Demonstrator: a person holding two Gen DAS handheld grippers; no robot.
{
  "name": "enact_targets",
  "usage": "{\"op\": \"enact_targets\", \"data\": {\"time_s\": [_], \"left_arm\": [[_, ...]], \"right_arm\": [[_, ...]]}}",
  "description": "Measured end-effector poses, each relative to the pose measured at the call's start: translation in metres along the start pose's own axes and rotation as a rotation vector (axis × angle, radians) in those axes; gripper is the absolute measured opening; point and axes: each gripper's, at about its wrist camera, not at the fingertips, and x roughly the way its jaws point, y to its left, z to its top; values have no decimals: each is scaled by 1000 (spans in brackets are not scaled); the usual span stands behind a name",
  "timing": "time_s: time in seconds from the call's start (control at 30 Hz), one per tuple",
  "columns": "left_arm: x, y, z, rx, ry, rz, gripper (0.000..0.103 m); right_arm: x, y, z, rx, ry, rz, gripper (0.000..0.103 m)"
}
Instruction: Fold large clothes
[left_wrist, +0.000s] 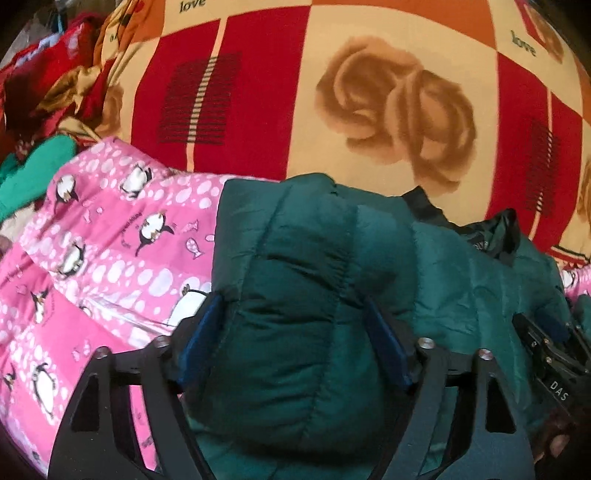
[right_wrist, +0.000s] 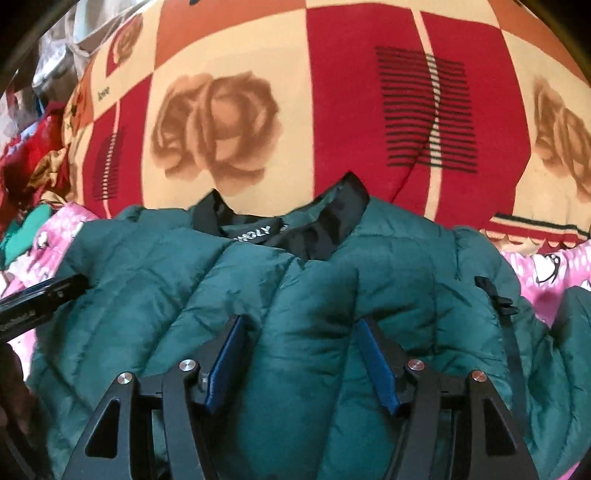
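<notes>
A dark green puffer jacket (left_wrist: 306, 266) lies bunched on a pink penguin-print quilt (left_wrist: 110, 236). My left gripper (left_wrist: 291, 314) has a thick padded fold of the jacket between its blue pads (left_wrist: 201, 325) and is shut on it. My right gripper (right_wrist: 297, 336) likewise has a padded fold of the jacket (right_wrist: 303, 295) between its blue pads (right_wrist: 229, 350), just below the black collar and label (right_wrist: 280, 225). The right gripper's body shows at the right edge of the left wrist view (left_wrist: 546, 354), and the left one at the left edge of the right wrist view (right_wrist: 40, 295).
A red, cream and orange blanket with brown roses (right_wrist: 295, 110) covers the bed beyond the jacket. A heap of red, gold and green clothes (left_wrist: 48, 96) lies at the far left. The pink quilt (right_wrist: 546, 266) also shows to the right of the jacket.
</notes>
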Motion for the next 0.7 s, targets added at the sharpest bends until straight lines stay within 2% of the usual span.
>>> {"op": "enact_targets", "data": {"time_s": [0.13,0.27,0.53,0.6,0.67,0.7], "left_arm": [[14,9,-4,-60,23,-26,88],[15,5,-7,-48,7,-9,89],[14,1,-11,-31,-11,11,89],[13,0,-12,-27,-18,18,89],[12,-2,-13,-23,-24,26,89],[13,-2,-13,-21,-26,27,89]], "right_arm": [[17,-11,3,50,34,-14,61],[16,-9,4,39,32,-32,62],[-36,-12,-9,33,12,1,62],[-41,-14,-19,15,24,-9,64],[-38,-17,-29,13,37,-28,73],[-30,-19,-36,14,58,-34,74]]}}
